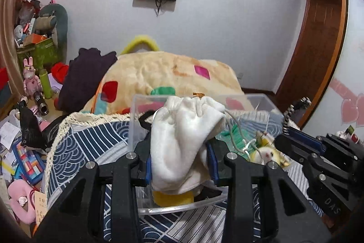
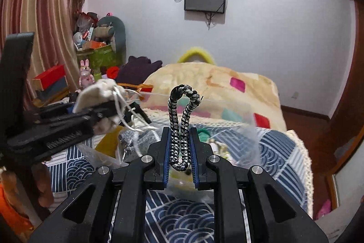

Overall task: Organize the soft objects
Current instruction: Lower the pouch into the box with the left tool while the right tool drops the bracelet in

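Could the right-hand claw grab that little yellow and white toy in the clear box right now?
Probably not yet. The right gripper is already shut on a black-and-white braided cord, so it would have to drop that first. The yellow and white toy itself lies uncovered in the clear box, close by.

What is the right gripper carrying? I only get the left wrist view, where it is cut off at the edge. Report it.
Observer: The right gripper is shut on a black-and-white braided cord.
Operator: Describe how the cord sits in the grip.
Observer: It is folded double. One bend stands up above the fingertips, and the other sits low between the blue pads.
Operator: Tell me what is under that gripper.
Observer: The rim of the clear bin runs just ahead of the fingers, and the blue wave-pattern cloth lies below the gripper body.
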A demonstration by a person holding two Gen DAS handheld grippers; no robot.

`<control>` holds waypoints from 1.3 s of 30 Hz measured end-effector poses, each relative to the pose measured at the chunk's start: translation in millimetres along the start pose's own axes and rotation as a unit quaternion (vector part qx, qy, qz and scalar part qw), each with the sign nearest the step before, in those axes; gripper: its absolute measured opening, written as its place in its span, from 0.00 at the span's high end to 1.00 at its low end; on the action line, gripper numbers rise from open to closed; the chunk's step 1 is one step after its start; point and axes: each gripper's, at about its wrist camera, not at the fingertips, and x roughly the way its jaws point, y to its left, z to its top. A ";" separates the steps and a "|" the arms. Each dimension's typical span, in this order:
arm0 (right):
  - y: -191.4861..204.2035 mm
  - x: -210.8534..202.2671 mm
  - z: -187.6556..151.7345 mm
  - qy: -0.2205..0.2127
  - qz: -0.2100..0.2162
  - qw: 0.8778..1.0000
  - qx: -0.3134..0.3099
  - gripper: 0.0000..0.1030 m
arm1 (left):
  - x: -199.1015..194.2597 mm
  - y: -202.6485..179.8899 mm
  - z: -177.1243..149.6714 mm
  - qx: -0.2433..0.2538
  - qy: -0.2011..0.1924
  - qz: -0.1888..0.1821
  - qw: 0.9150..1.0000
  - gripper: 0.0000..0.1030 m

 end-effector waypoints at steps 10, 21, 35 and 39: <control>2.2 37.0 -11.0 0.060 0.025 0.998 0.011 0.83 | 11.4 2.4 -9.8 0.011 0.026 0.003 1.000 0.51; 8.3 18.5 -12.7 0.046 0.005 0.999 -0.014 0.59 | -14.4 5.1 -19.1 0.004 0.024 -0.014 1.000 0.36; -2.8 -11.9 -5.7 0.006 -0.012 1.000 -0.006 0.33 | -61.2 -2.8 -15.6 0.021 -0.021 -0.023 0.999 0.27; -4.1 -30.1 -4.5 -0.017 -0.009 1.000 0.000 0.33 | -84.8 -13.7 -17.2 0.042 -0.057 -0.014 0.997 0.27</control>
